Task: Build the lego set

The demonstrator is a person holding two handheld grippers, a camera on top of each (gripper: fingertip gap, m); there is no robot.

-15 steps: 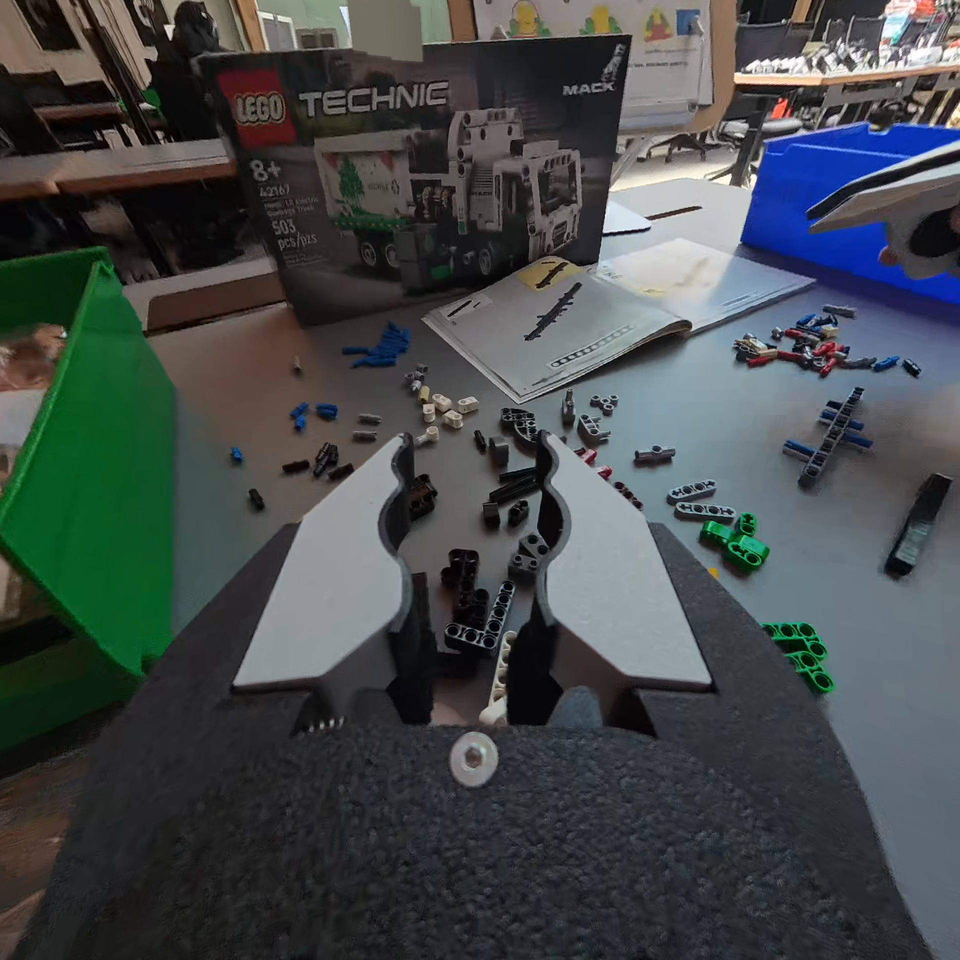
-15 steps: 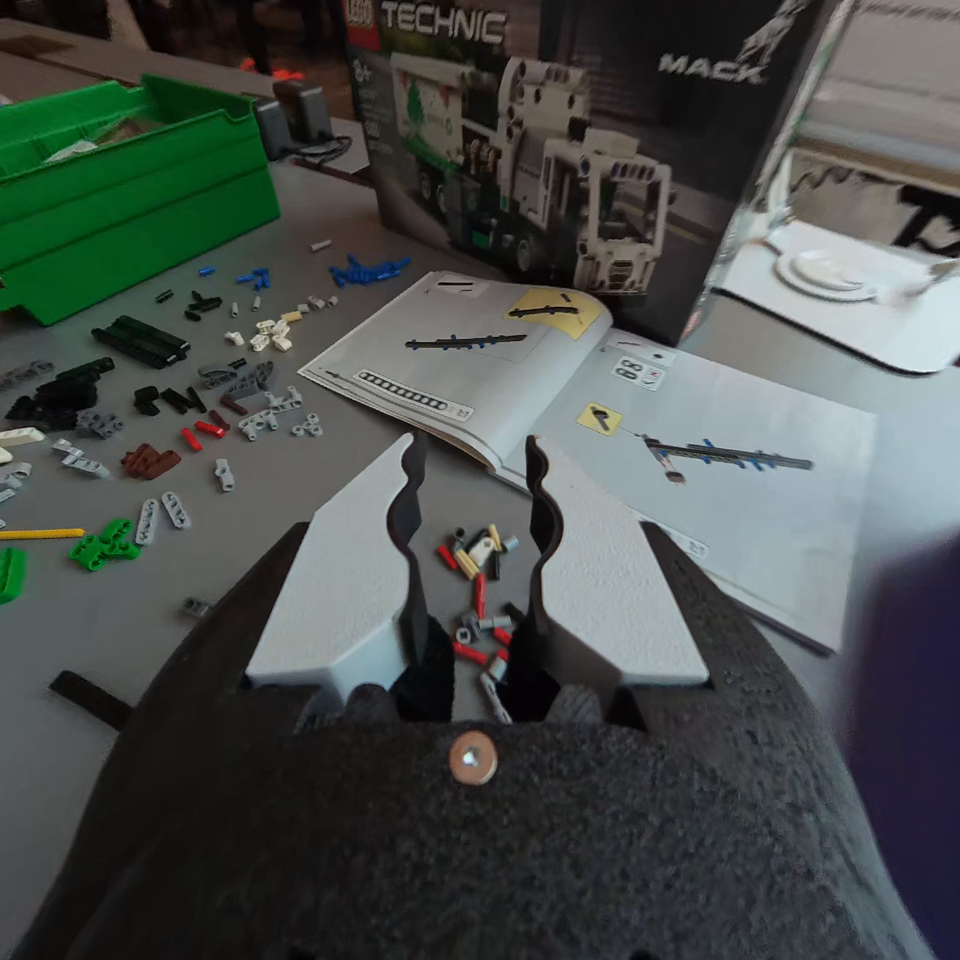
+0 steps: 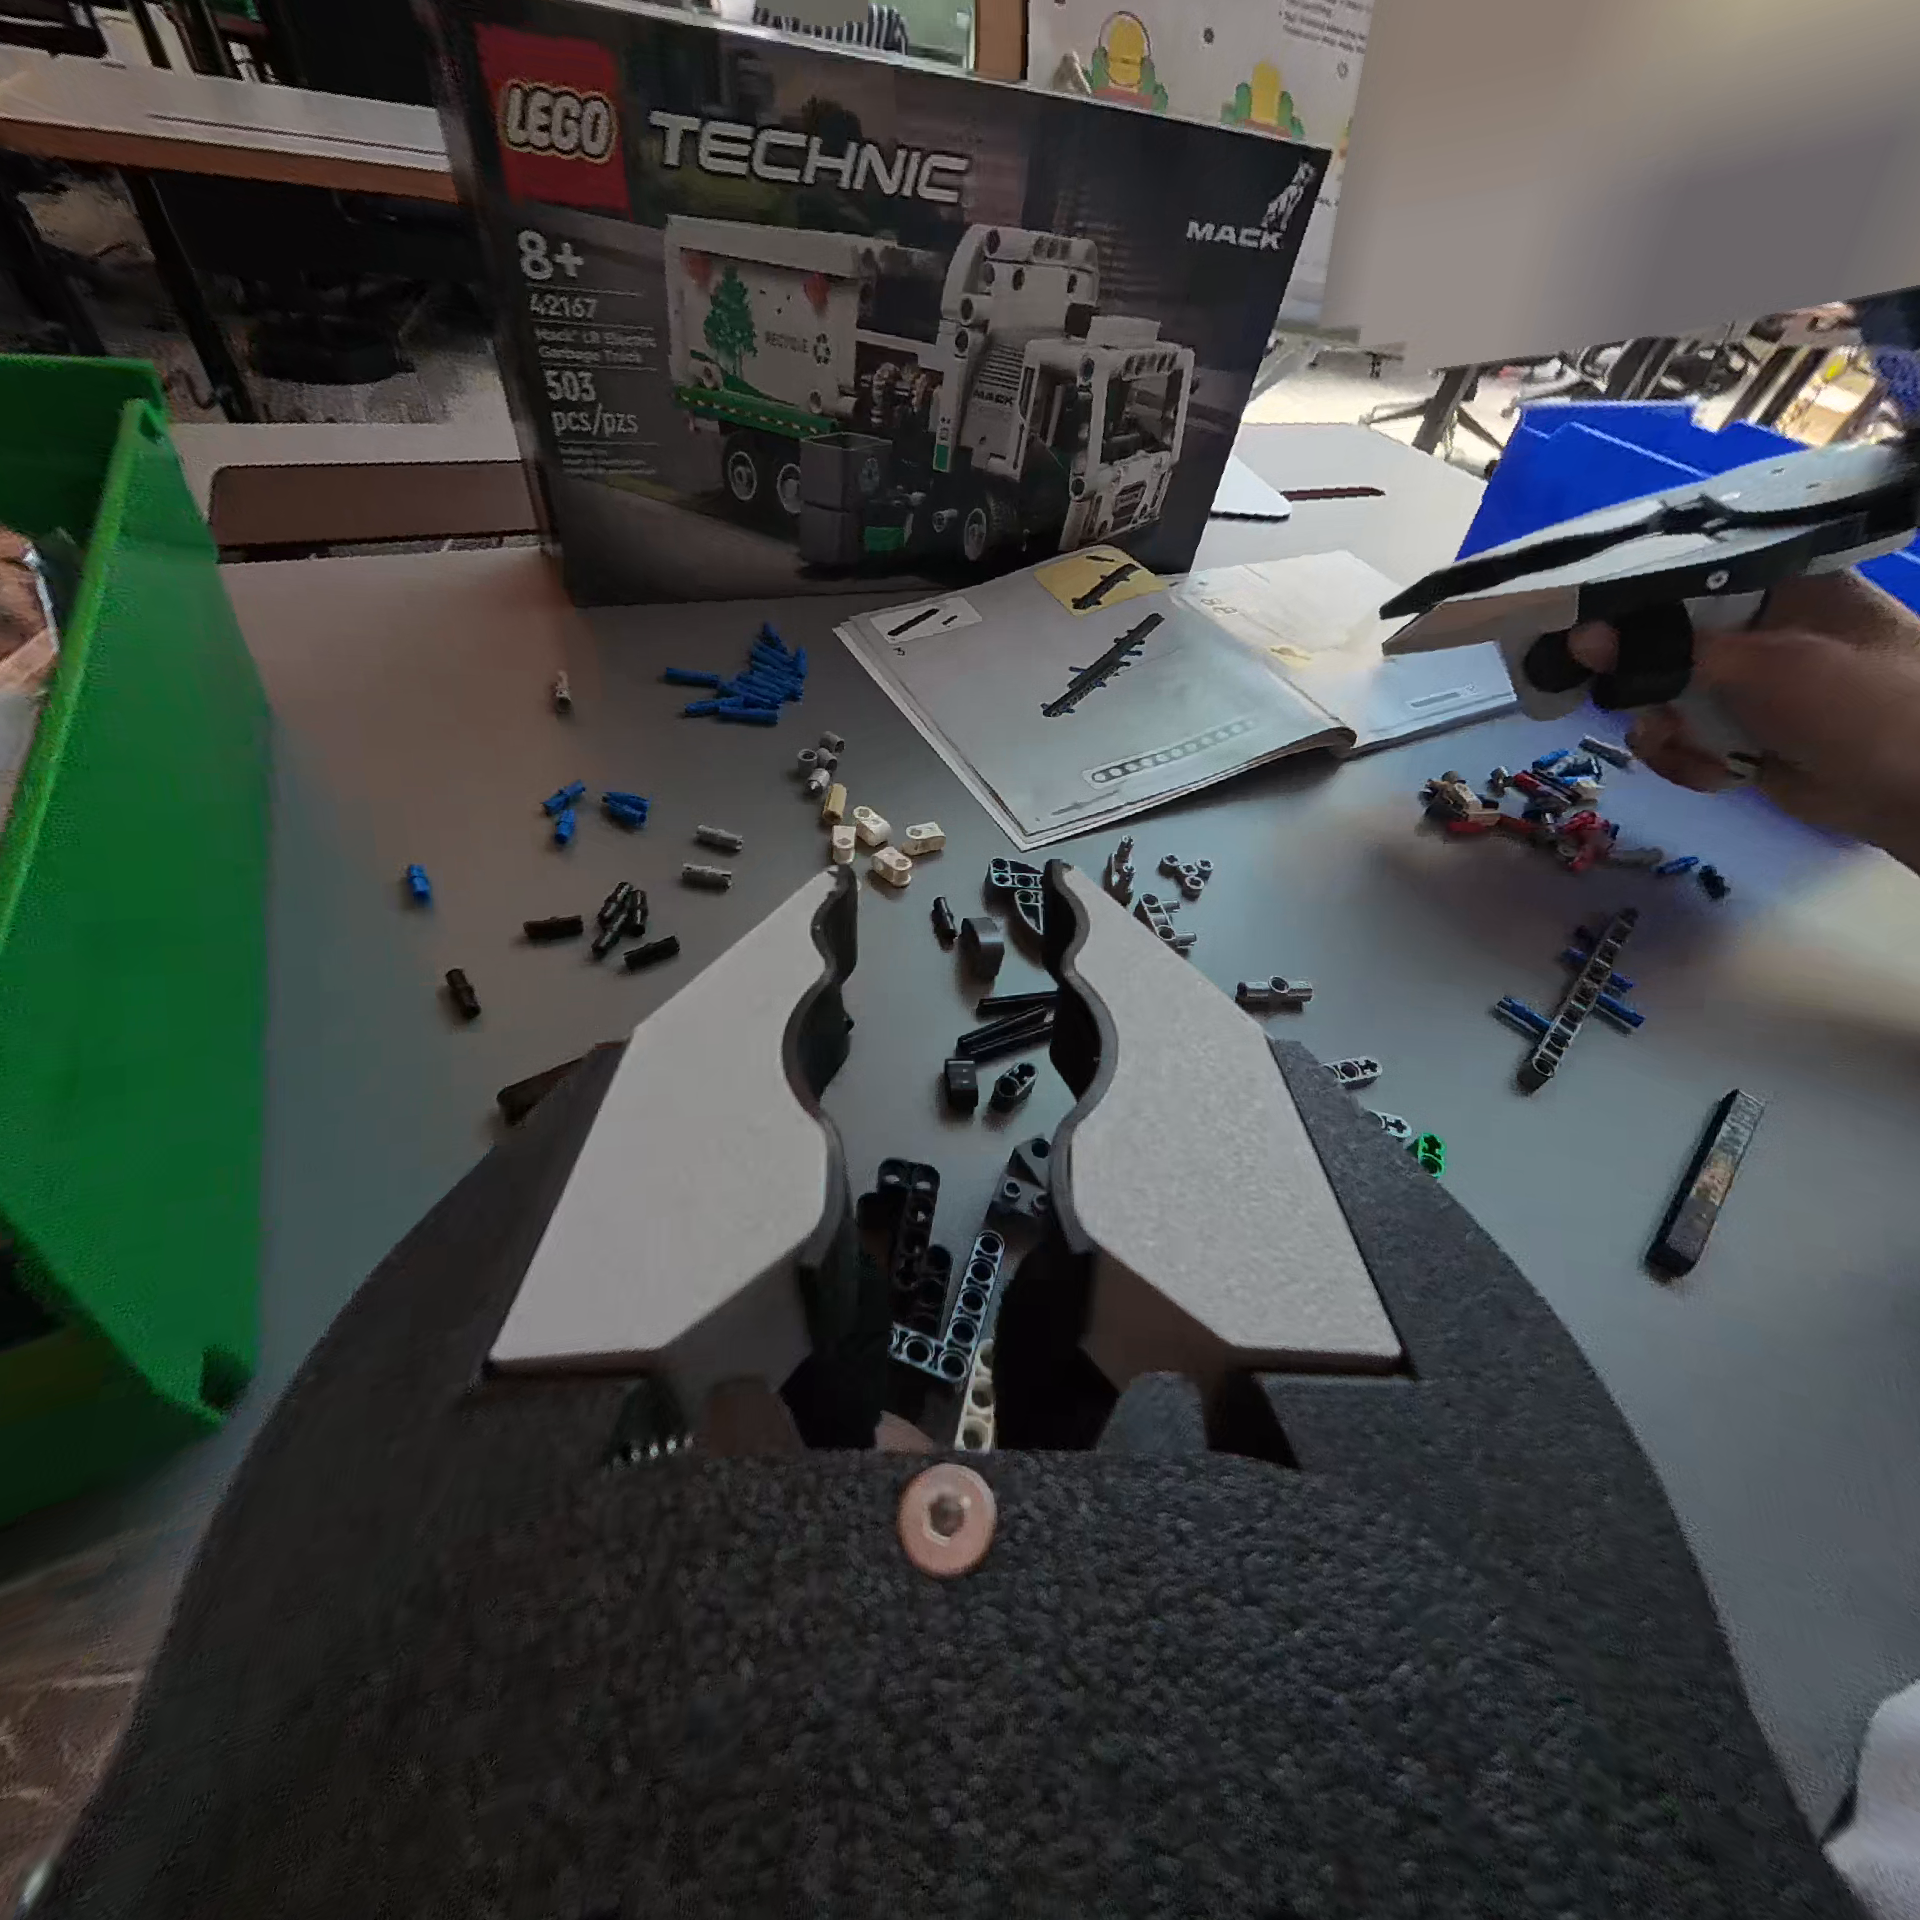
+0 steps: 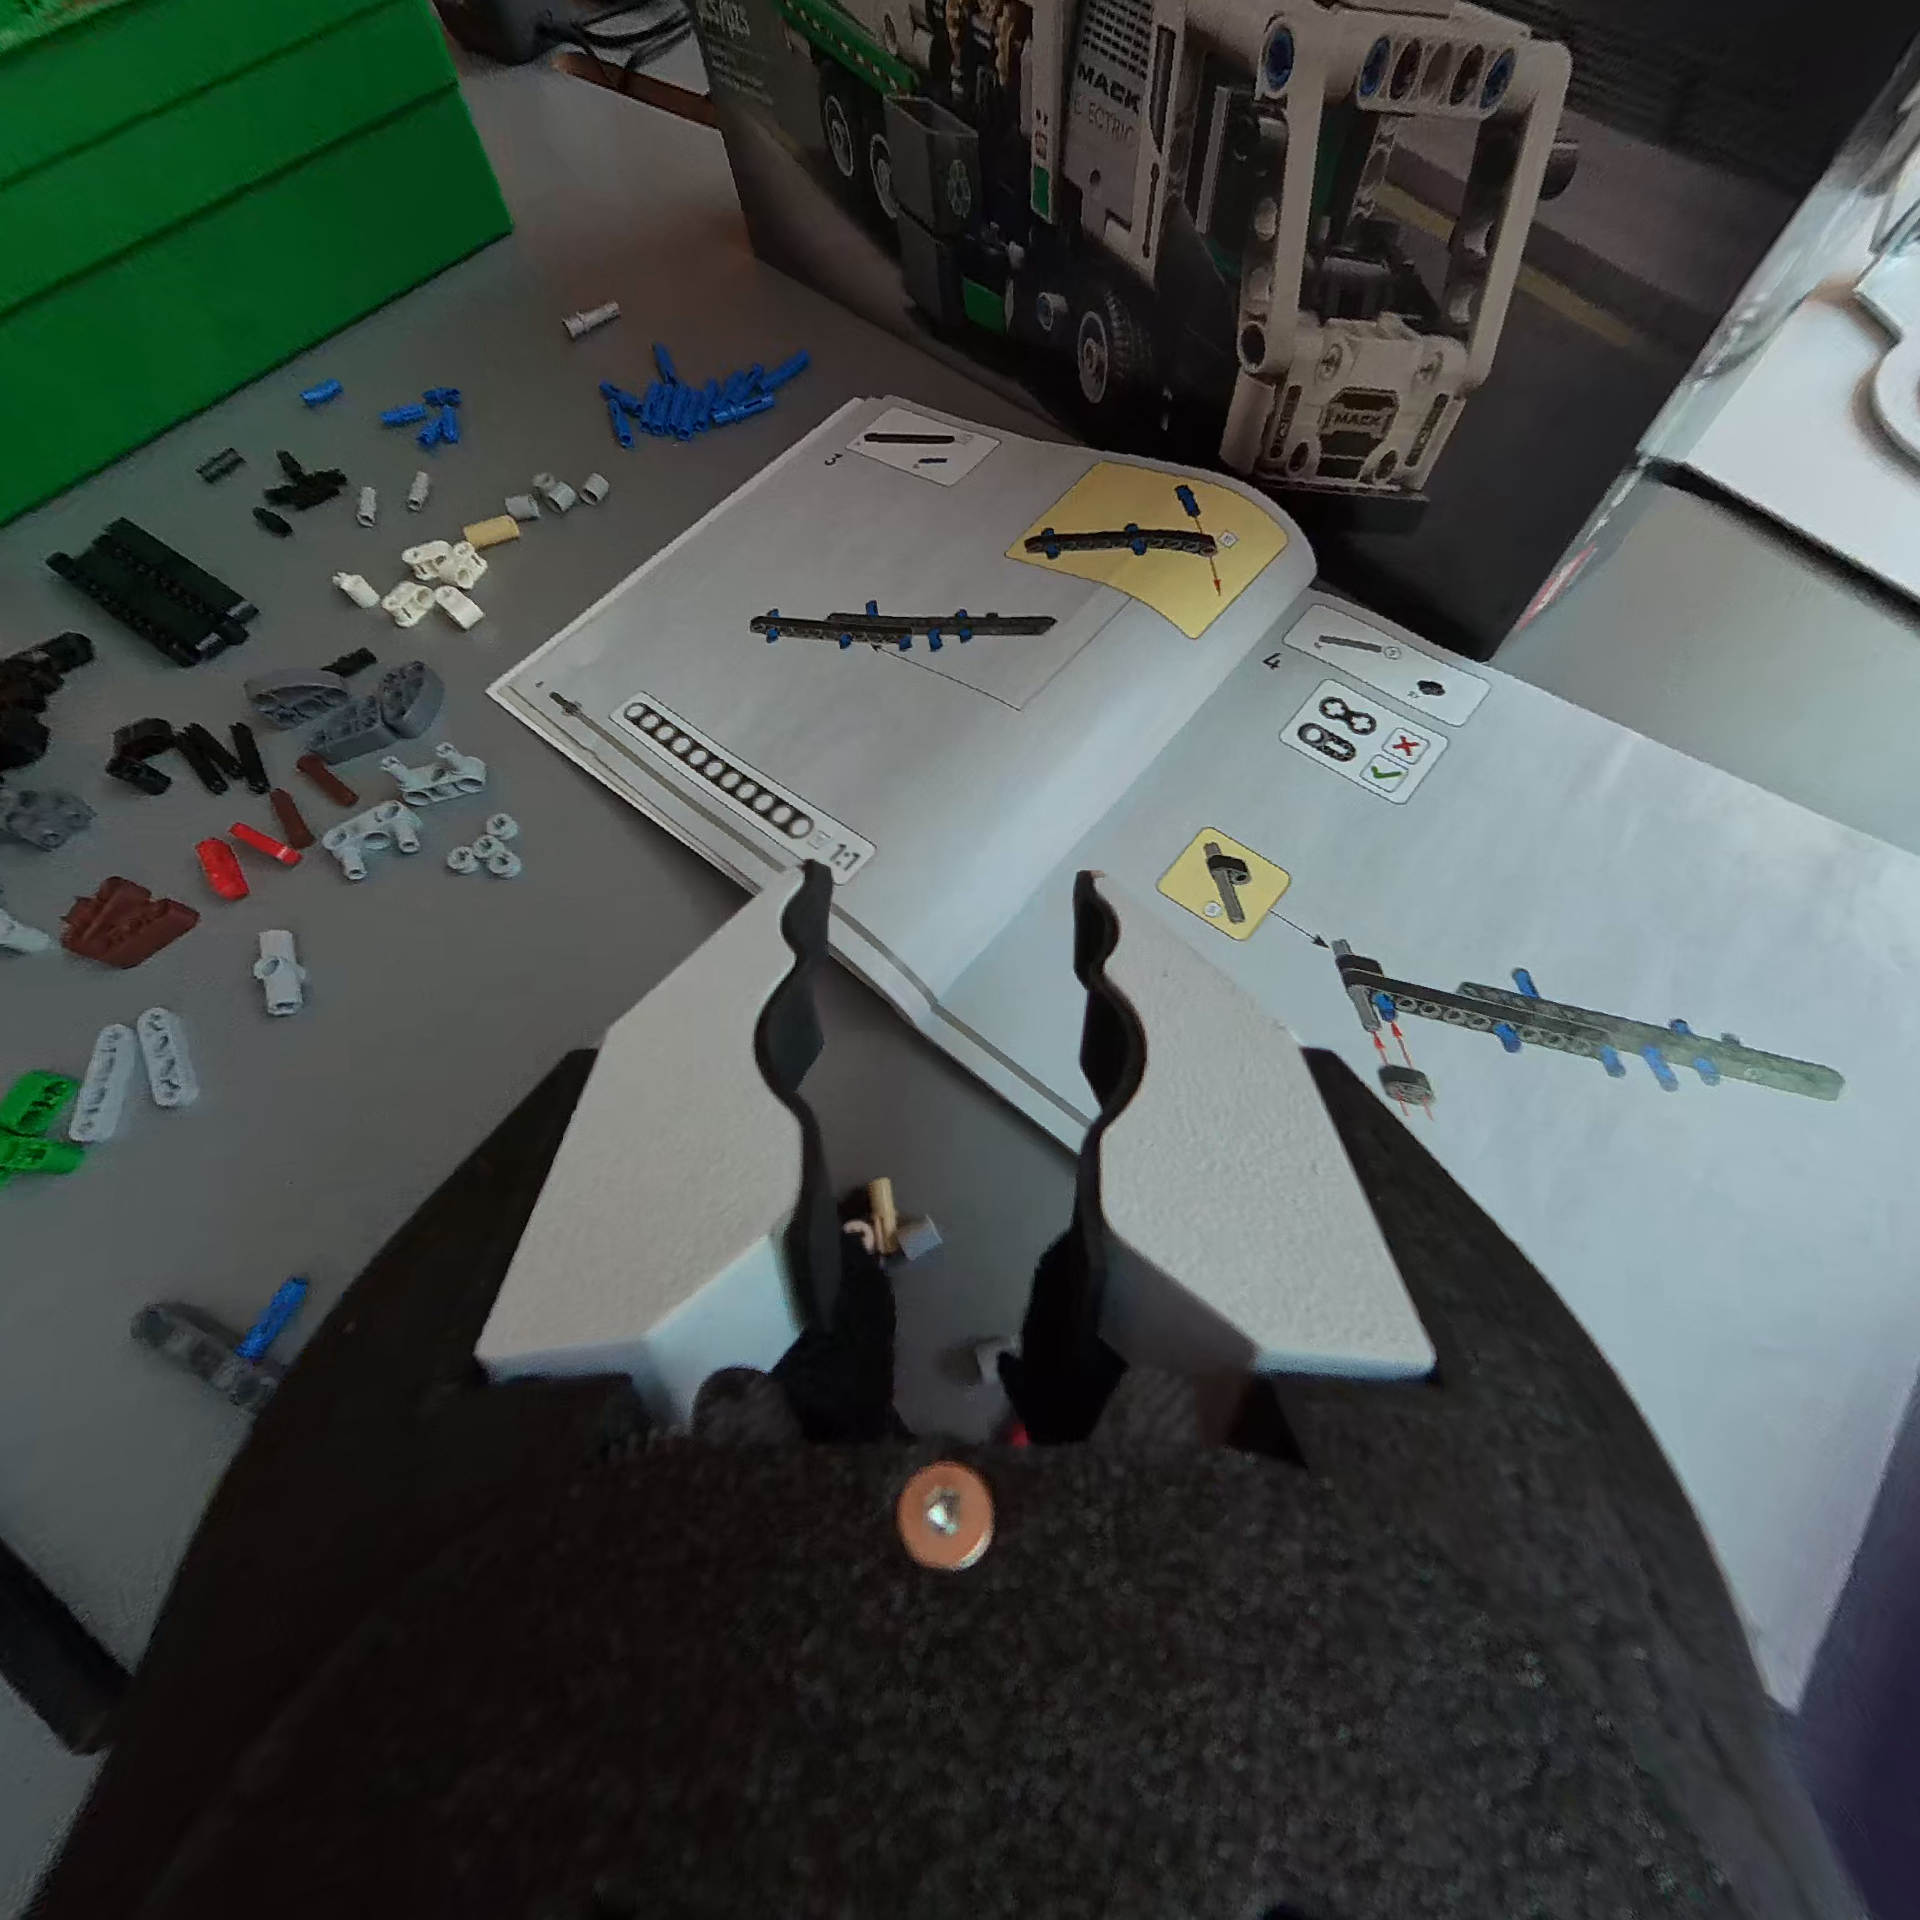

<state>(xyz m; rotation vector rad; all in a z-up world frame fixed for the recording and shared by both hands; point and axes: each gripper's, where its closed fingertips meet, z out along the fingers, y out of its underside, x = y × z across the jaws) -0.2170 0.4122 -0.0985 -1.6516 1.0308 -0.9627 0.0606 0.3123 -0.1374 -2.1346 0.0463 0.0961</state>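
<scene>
My left gripper (image 3: 951, 883) is open and empty, low over scattered black beams and connectors (image 3: 940, 1278). My right gripper (image 4: 951, 883) is open and empty, with its tips over the near edge of the open instruction booklet (image 4: 1039, 727). It also shows in the left wrist view (image 3: 1621, 561), held by a hand above the booklet (image 3: 1143, 707). A black beam with blue pins (image 3: 1574, 1003) lies on the grey table at the right. A pile of blue pins (image 3: 748, 681) lies near the set box (image 3: 883, 312). Small mixed parts (image 4: 894, 1226) lie between the right fingers' bases.
A green bin (image 3: 104, 831) stands at the left and a blue bin (image 3: 1621, 468) at the back right. A red and mixed parts pile (image 3: 1527, 805) and a long black piece (image 3: 1704, 1179) lie at the right. White, grey and red parts (image 4: 416, 582) lie left of the booklet. Across from one pair of fingers to the other is roughly 30 cm.
My right gripper has moved forward, from over the small parts pile to the booklet's edge, and its jaws stand a little wider. My left gripper has shifted slightly and its gap has narrowed a little.
</scene>
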